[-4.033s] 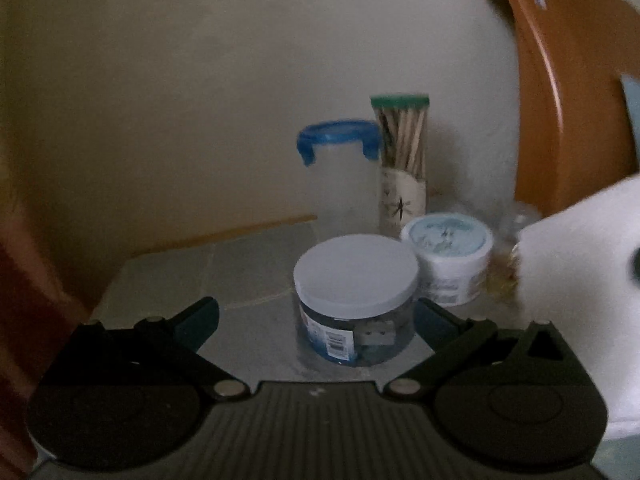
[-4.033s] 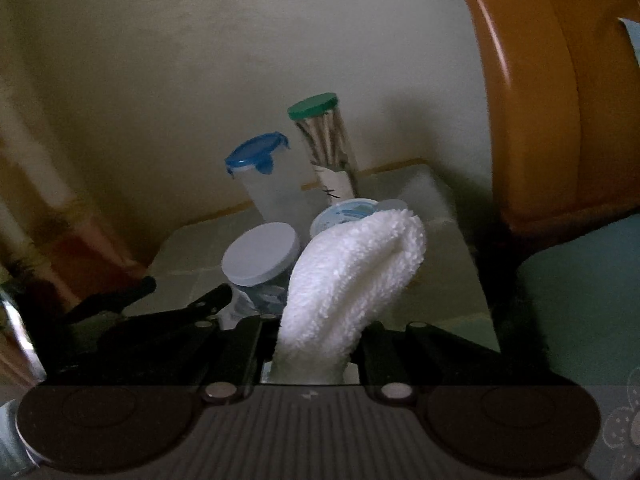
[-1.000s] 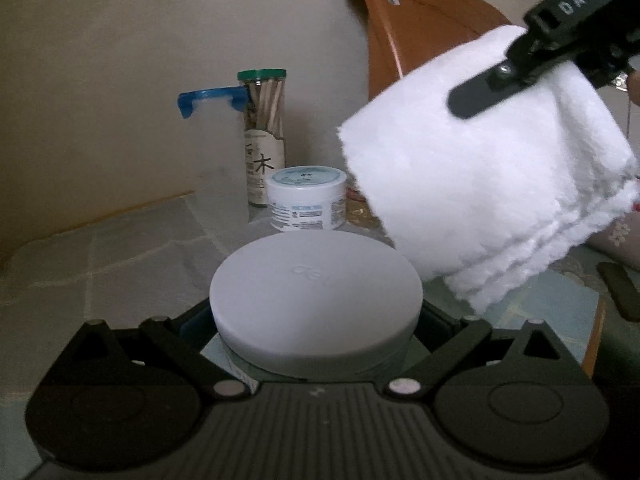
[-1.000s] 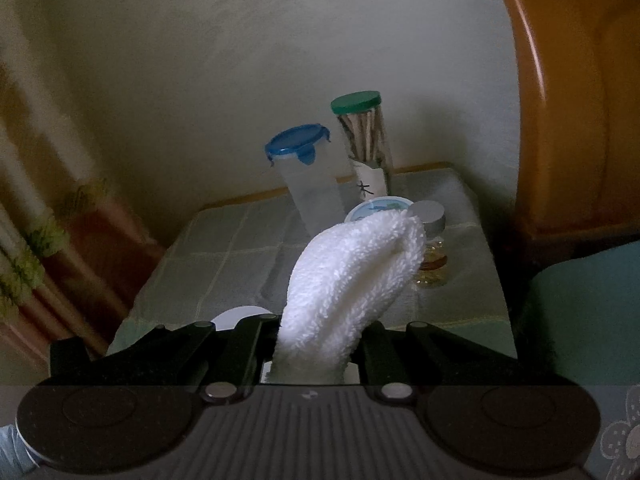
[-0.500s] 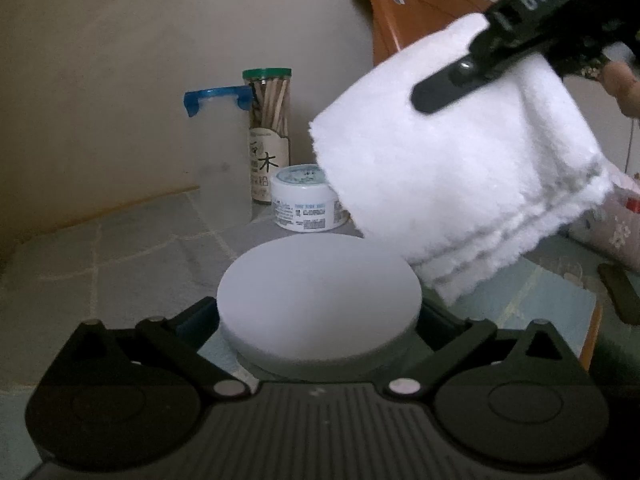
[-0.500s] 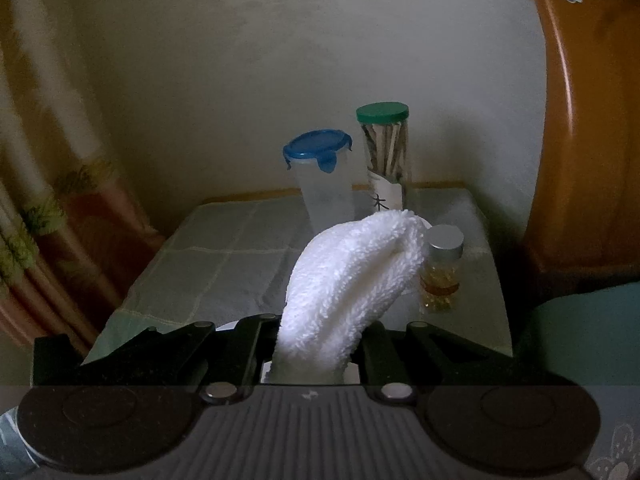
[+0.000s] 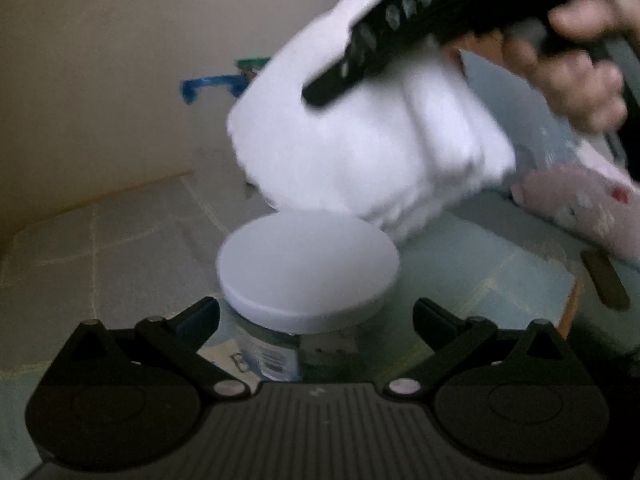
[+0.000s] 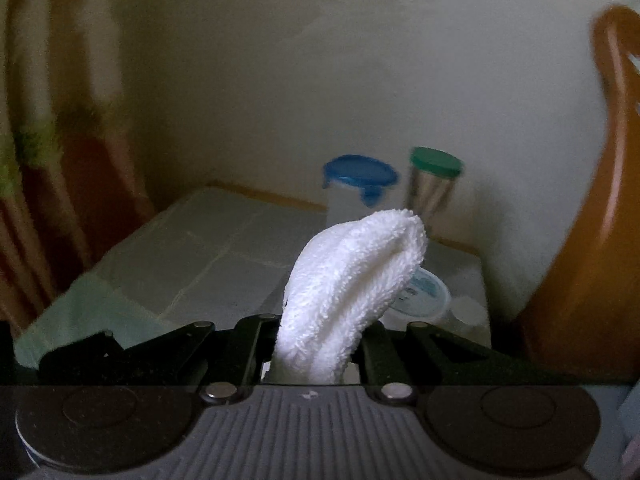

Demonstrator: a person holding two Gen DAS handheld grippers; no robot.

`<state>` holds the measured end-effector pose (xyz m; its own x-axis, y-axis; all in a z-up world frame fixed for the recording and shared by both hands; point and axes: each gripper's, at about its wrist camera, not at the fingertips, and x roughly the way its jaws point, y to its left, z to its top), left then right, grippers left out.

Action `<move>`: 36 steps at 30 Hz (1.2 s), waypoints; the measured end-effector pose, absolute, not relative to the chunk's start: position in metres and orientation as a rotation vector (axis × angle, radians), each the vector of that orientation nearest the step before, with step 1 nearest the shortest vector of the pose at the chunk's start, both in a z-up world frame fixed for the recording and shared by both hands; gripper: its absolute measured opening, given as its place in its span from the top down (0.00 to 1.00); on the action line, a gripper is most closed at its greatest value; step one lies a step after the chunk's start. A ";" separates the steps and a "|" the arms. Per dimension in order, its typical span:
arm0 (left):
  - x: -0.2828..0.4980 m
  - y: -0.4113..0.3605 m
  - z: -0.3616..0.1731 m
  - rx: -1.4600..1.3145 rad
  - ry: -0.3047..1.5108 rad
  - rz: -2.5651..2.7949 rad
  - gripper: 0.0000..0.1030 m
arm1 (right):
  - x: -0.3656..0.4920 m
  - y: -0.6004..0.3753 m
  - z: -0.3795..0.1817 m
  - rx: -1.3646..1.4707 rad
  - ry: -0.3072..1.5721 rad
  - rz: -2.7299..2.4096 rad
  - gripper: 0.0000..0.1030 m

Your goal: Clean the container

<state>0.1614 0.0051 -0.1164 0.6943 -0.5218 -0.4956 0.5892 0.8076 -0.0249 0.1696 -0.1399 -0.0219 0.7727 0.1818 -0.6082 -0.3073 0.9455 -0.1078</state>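
My right gripper [image 8: 316,360] is clamped on the folded white cloth [image 8: 352,280]; my left gripper [image 7: 316,312] pinches the container [image 7: 276,352] below its white lid [image 7: 308,268]. In the left wrist view the cloth hangs at 1 o'clock above the lid, apparently not yet touching. I should lower the cloth flat and wipe across the lid while the left grip stays firm.

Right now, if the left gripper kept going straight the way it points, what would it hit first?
Probably nothing new: the left gripper already has the white-lidded jar between its fingers. Just beyond hangs the white cloth, though depth is unclear.
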 end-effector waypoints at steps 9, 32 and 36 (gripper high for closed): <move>0.167 0.017 -0.117 0.086 0.545 -0.608 0.01 | 0.180 -0.113 -0.052 -0.152 0.754 0.382 0.87; 0.171 0.021 -0.126 0.099 0.551 -0.615 0.00 | 0.151 -0.109 -0.050 -0.183 0.886 0.607 0.87; 0.173 0.022 -0.127 0.101 0.546 -0.618 0.00 | 0.142 -0.110 -0.047 -0.266 0.910 0.652 0.87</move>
